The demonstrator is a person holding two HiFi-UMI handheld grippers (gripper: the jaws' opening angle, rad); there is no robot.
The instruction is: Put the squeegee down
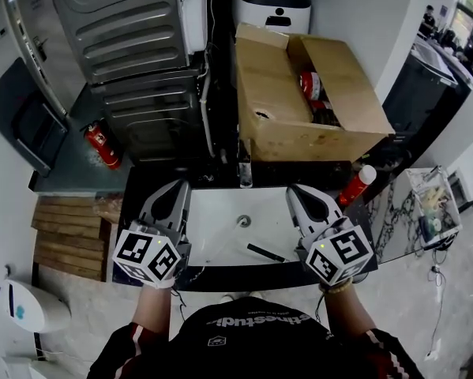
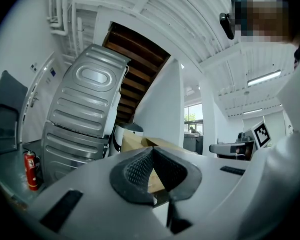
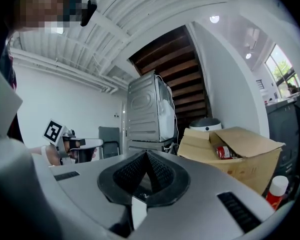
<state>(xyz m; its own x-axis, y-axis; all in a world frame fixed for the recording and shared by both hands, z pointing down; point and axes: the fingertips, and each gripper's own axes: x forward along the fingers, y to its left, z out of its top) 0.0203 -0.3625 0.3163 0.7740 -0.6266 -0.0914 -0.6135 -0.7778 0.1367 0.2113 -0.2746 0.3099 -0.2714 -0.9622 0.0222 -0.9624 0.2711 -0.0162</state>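
Note:
In the head view a thin black squeegee (image 1: 265, 253) lies flat on the white sink top (image 1: 216, 239), near its front edge and a little right of the drain (image 1: 243, 220). My right gripper (image 1: 301, 192) hangs above the sink's right side, shut with nothing between its jaws, and the squeegee lies below and to the left of its marker cube. My left gripper (image 1: 175, 188) is held over the sink's left side, also shut and empty. Each gripper view shows its own jaws closed together, left gripper (image 2: 151, 151) and right gripper (image 3: 146, 155), both pointing level across the room.
An open cardboard box (image 1: 315, 93) with a red can stands behind the sink. A red spray bottle (image 1: 356, 186) leans at the right. Stacked grey machines (image 1: 133, 46) and a fire extinguisher (image 1: 102, 144) are at the left. A clear container (image 1: 433, 204) sits on the marble counter.

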